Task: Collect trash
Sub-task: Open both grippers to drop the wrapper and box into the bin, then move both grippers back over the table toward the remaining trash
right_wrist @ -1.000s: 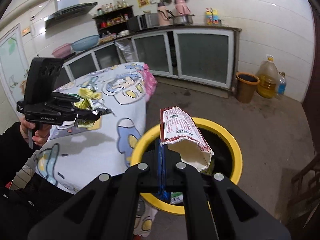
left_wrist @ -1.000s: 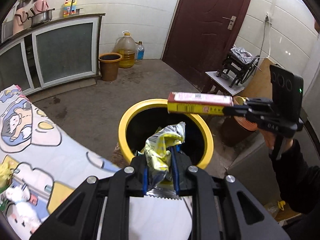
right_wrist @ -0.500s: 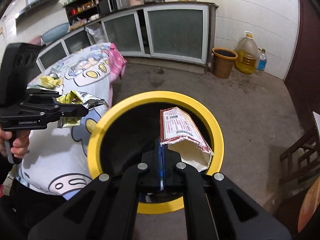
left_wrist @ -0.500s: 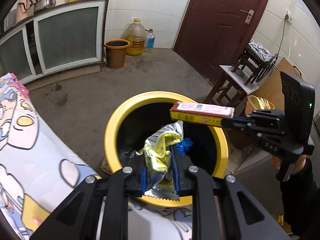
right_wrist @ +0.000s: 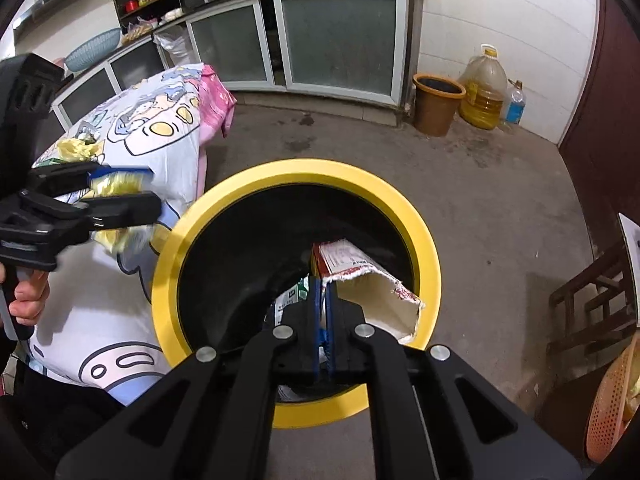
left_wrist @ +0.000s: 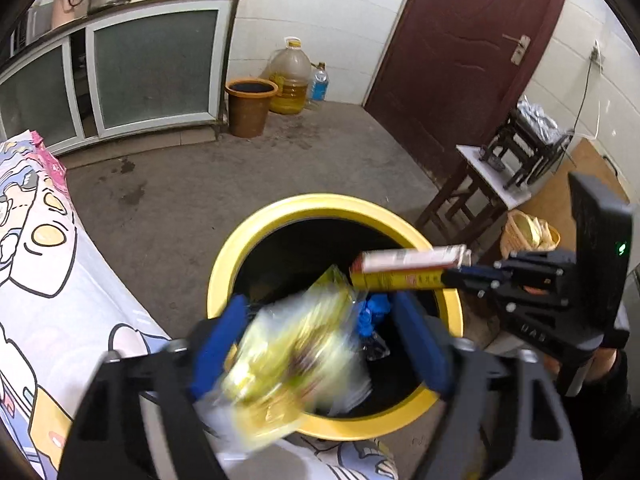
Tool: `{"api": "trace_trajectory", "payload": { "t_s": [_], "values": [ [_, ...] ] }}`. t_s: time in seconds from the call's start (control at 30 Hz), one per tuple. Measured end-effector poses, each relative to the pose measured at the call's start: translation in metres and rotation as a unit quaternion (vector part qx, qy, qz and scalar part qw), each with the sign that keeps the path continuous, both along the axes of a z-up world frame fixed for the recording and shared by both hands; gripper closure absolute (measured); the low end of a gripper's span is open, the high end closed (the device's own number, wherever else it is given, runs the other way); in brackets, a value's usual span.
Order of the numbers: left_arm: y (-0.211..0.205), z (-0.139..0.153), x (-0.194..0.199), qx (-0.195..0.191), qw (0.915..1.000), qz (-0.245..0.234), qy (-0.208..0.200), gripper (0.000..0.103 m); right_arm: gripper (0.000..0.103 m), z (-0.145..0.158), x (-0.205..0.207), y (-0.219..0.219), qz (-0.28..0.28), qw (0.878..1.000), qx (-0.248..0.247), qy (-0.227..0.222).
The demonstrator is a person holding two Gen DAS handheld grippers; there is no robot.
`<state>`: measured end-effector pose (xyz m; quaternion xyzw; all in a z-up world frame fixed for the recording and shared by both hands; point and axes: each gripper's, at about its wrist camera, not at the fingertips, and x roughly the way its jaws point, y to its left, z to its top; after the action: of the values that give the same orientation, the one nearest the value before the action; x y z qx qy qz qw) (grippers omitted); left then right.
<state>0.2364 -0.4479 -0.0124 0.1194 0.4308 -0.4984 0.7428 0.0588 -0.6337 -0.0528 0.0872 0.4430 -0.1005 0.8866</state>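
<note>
Opening its jaws wide, the left gripper [left_wrist: 320,344] lets go of the yellow snack wrapper [left_wrist: 288,364]. The wrapper is blurred and sits loose between the 2 blue pads [left_wrist: 218,344], no pad pressing on it; it hangs over the near rim of the yellow trash bin [left_wrist: 256,236], partly above the cartoon tablecloth [left_wrist: 60,300]. From the right wrist view the same wrapper shows between the spread fingers, beside the bin's left edge.

The right gripper [right_wrist: 322,292] is clenched on the torn edge of a red & yellow carton [right_wrist: 360,276]; its jaws stand almost together w/ only the thin card between them. The carton is held above the bin's black opening, its ripped open end toward the right rim. Inside the bin some other trash lies, incl. a blue piece [left_wrist: 374,312] and a printed packet, too dark to tell more.

A brown bucket [left_wrist: 250,106], an oil jug [left_wrist: 290,76] and a small bottle stand near the cabinet, well apart from the bin. More yellow wrappers [right_wrist: 76,148] lie on the table.
</note>
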Motion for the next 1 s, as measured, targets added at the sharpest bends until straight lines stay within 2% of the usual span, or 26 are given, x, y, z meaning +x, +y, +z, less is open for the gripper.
{"api": "trace_trajectory", "payload": {
  "t_s": [0.03,0.07,0.1,0.17,0.37,0.57,0.77,0.83,1.0],
  "values": [
    [0.001,0.001,0.002,-0.001,1.0000,0.007,0.004,0.013,0.095,-0.001,-0.001,-0.001,-0.003,1.000,-0.002,0.002],
    [0.001,0.001,0.003,0.000,0.9999,0.011,0.008,0.008,0.085,-0.001,-0.001,-0.001,-0.007,1.000,-0.001,0.003],
    [0.001,0.001,0.005,0.000,0.9998,0.015,0.015,0.008,0.069,-0.001,-0.002,-0.002,-0.008,1.000,0.001,0.003],
    [0.004,0.000,0.007,-0.003,0.9995,0.019,0.026,0.008,0.050,0.002,-0.005,-0.004,-0.012,1.000,0.008,-0.006],
    [0.019,0.006,0.015,-0.033,0.9979,0.026,0.048,0.008,0.049,0.012,-0.014,-0.004,-0.019,1.000,0.017,-0.018],
    [0.053,0.030,0.016,-0.070,0.9960,0.048,0.028,0.008,0.049,0.030,-0.018,0.005,-0.015,0.999,0.019,-0.048],
    [0.125,0.058,0.025,-0.091,0.9911,0.095,-0.017,0.008,0.048,0.053,-0.013,0.023,0.005,0.995,0.013,-0.101],
    [0.159,0.066,0.029,-0.089,0.9884,0.114,-0.047,0.008,0.046,0.061,-0.008,0.034,0.021,0.992,0.014,-0.121],
    [0.241,0.081,0.034,-0.083,0.9808,0.157,-0.080,0.008,0.044,0.075,0.012,0.075,0.078,0.986,0.010,-0.148]
  ]
}}
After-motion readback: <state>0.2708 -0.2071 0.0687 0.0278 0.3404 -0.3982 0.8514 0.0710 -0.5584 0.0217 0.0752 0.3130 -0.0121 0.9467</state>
